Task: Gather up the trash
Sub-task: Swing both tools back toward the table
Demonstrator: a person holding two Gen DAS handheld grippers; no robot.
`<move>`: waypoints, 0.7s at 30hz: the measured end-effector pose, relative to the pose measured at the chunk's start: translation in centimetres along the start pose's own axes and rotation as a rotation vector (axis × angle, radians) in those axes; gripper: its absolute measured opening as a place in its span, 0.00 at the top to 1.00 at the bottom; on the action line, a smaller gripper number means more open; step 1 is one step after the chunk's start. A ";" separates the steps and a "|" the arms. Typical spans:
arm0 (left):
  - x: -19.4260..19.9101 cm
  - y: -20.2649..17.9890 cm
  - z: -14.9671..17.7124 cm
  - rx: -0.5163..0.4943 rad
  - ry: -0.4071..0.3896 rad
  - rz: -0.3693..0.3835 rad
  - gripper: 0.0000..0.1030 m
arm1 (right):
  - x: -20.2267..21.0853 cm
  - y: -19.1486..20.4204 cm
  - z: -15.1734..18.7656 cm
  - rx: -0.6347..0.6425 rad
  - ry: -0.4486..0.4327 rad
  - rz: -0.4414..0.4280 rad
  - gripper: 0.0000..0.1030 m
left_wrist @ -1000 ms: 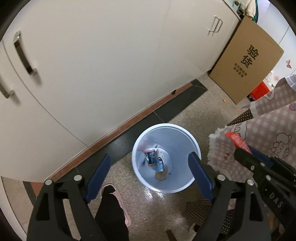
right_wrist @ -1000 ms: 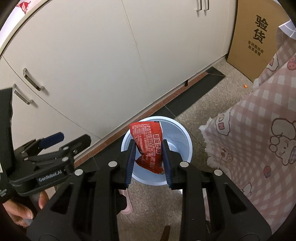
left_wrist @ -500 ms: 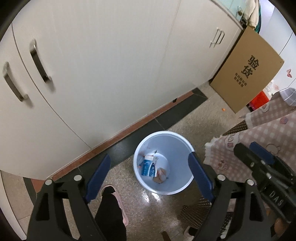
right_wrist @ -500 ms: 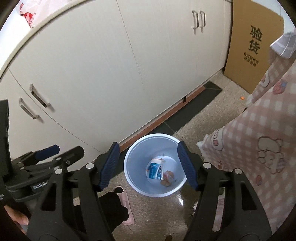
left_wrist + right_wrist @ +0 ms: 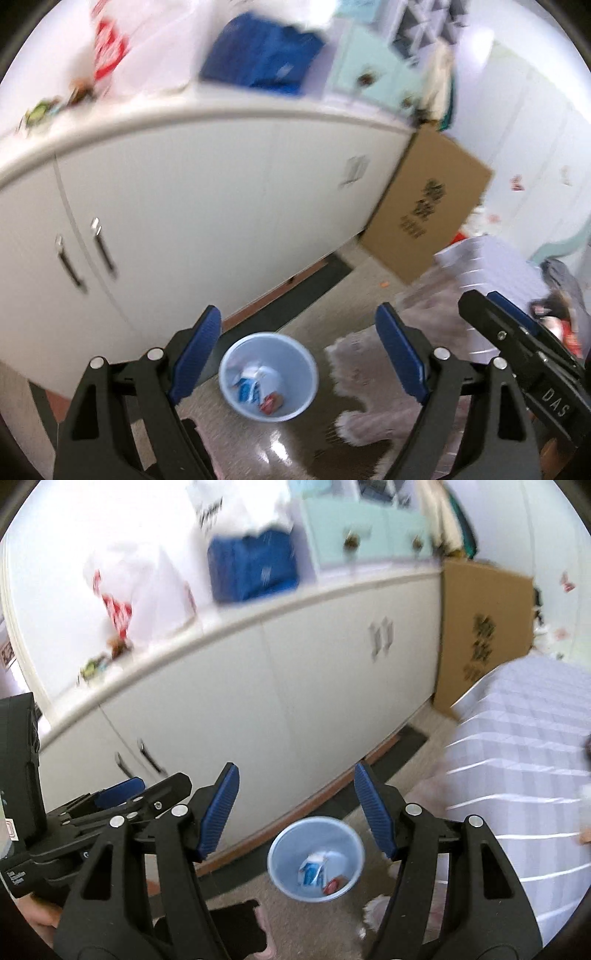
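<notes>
Hovering with both the left gripper [image 5: 299, 354] and right gripper [image 5: 295, 808] spread wide and empty, the trash [image 5: 258, 393] lies in the bin [image 5: 269, 338] at 6 o'clock; leftovers on the table [image 5: 524, 738] too blurred to tell.

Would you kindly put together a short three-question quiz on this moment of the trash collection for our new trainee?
1. True or false: the right gripper is shut on a wrapper.
2. Where does the bin stand? A) on the counter B) on the floor by the cabinet C) on the bed
3. Fill in: leaning beside the cabinet is a brown ____.

Key: 1. False, both it and the left gripper are open and empty. 2. B. 3. Cardboard box.
</notes>
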State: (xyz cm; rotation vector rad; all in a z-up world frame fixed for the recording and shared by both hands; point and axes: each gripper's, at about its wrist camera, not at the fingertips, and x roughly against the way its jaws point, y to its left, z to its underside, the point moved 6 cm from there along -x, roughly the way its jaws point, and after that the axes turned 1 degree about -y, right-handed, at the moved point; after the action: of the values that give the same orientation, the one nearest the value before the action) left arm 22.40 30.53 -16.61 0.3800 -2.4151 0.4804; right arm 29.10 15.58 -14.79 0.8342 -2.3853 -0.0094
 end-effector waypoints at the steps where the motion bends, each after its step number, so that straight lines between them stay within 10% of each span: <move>1: 0.8 -1.3 -0.3 -0.015 -0.013 0.012 0.19 | 1.4 -0.6 -0.5 -0.004 -0.019 0.009 0.38; 14: 3.6 -28.2 2.0 -0.334 0.063 0.330 0.19 | 20.3 -20.9 0.1 -0.261 -0.203 0.314 0.38; 21: 1.0 -39.8 4.9 -0.450 0.209 0.435 0.19 | 24.9 -33.4 4.2 -0.452 -0.162 0.484 0.38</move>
State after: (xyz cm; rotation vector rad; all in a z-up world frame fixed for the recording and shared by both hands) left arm 34.24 -7.18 -9.91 -0.3789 -2.3072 0.1346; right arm 30.22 -26.16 -11.29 0.0421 -2.5307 -0.4171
